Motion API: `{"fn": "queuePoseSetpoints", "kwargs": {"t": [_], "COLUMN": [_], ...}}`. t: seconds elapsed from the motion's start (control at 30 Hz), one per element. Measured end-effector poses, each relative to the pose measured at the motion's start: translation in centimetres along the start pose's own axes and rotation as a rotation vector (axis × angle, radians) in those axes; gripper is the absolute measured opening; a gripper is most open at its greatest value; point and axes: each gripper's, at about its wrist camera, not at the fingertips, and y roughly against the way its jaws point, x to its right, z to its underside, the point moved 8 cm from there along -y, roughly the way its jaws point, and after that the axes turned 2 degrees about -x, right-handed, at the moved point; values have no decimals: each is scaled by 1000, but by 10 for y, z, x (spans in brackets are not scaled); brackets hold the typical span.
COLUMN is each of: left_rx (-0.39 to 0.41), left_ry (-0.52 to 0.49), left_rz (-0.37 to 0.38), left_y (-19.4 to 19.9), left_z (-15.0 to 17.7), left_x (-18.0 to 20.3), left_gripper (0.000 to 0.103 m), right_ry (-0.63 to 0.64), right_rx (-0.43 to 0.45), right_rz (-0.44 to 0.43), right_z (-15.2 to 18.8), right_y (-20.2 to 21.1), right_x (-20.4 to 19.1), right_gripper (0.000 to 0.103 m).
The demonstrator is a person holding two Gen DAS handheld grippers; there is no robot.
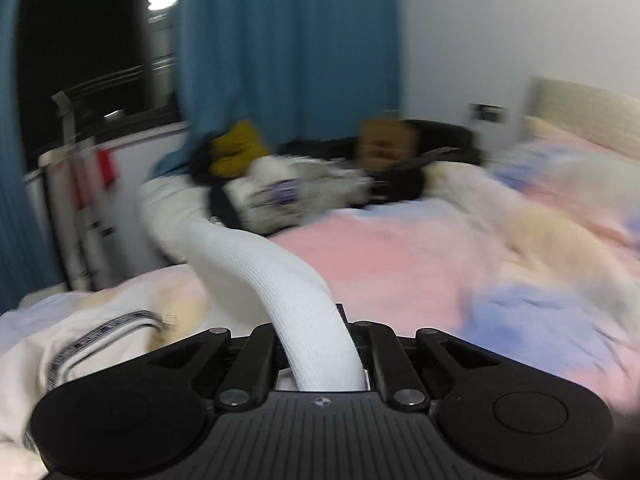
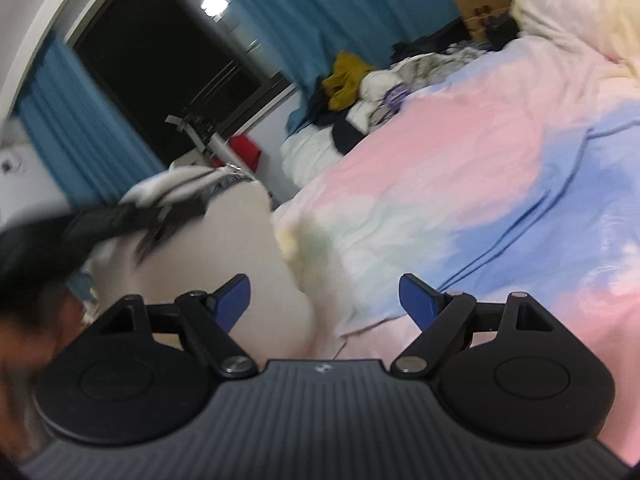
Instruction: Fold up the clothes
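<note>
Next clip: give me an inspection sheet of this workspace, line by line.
Surface: bed under a pastel pink, blue and yellow duvet, rumpled.
Job's things: white ribbed garment runs from the left hand-held gripper toward the far side of the bed; a cream garment with striped trim lies at the near left.
Clutter: heap of clothes at the far edge, a mustard piece on top; brown paper bag beside it.
Grippers: left hand-held gripper shut on the white ribbed garment; right hand-held gripper open, holding nothing.
Cables: nothing seen.
Surroundings: blue curtains, dark window, white wall; both views motion-blurred.
</note>
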Motion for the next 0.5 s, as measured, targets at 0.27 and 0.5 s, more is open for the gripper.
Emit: {"fn": "queuePoseSetpoints", "kwargs": {"t": [0.27, 0.5], "left_rx": [-68, -122], "left_ry": [46, 39], "left_rz": [111, 72], "left_y": [31, 77], "left_z": [84, 125], "left_x": [42, 19], "left_gripper": [23, 52], "right_ry": [-125, -240], "right_rx": [55, -7], "right_rz": [20, 2], "right_z": [-19, -18], "right_y": [24, 23], "right_x": [31, 42], "right_gripper": [85, 84]}}
